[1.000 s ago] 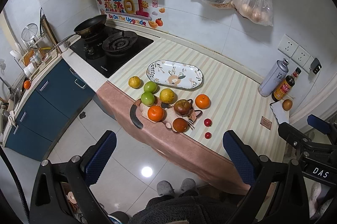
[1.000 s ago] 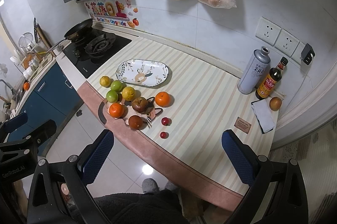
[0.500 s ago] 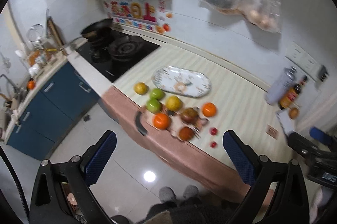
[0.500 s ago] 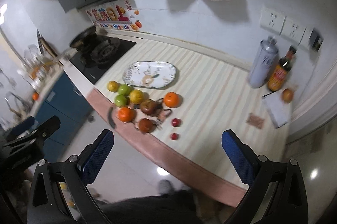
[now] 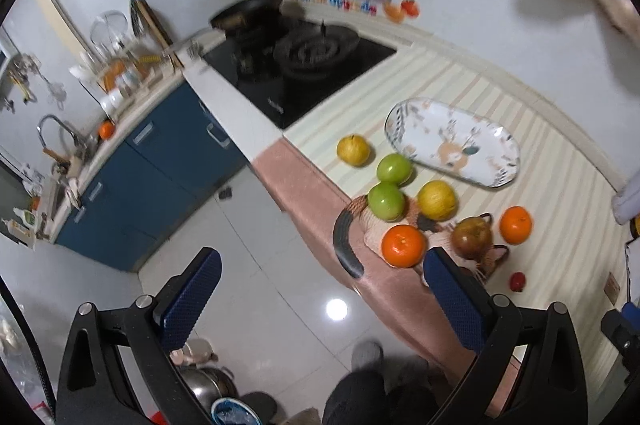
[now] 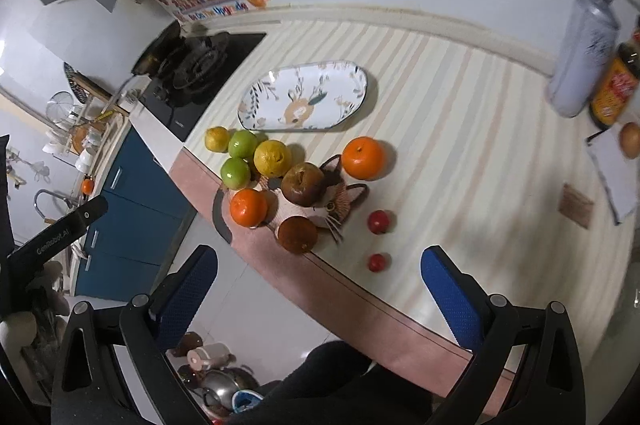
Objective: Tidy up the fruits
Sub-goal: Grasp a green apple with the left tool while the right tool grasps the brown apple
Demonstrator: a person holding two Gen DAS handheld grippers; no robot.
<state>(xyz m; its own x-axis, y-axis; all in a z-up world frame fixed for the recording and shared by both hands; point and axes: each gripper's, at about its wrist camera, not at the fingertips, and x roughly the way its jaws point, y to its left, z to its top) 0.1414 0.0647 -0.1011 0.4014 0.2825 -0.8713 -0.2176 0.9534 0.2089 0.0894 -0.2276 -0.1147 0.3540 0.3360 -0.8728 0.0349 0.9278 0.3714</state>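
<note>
Both grippers, left (image 5: pixel 320 293) and right (image 6: pixel 320 289), are hanging wide open, gripping nothing; ahead of the right's fingers the fruits (image 6: pixel 296 181) are sitting clustered just short of the plate (image 6: pixel 304 96).

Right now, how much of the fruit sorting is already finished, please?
Nothing looks done: the patterned plate is bare. In hand: nothing; the left gripper and right gripper are both open and hover at the counter's edge. Left to do: all the fruit, from the two green apples and oranges to the small red fruits, lies loose beside the plate.
</note>
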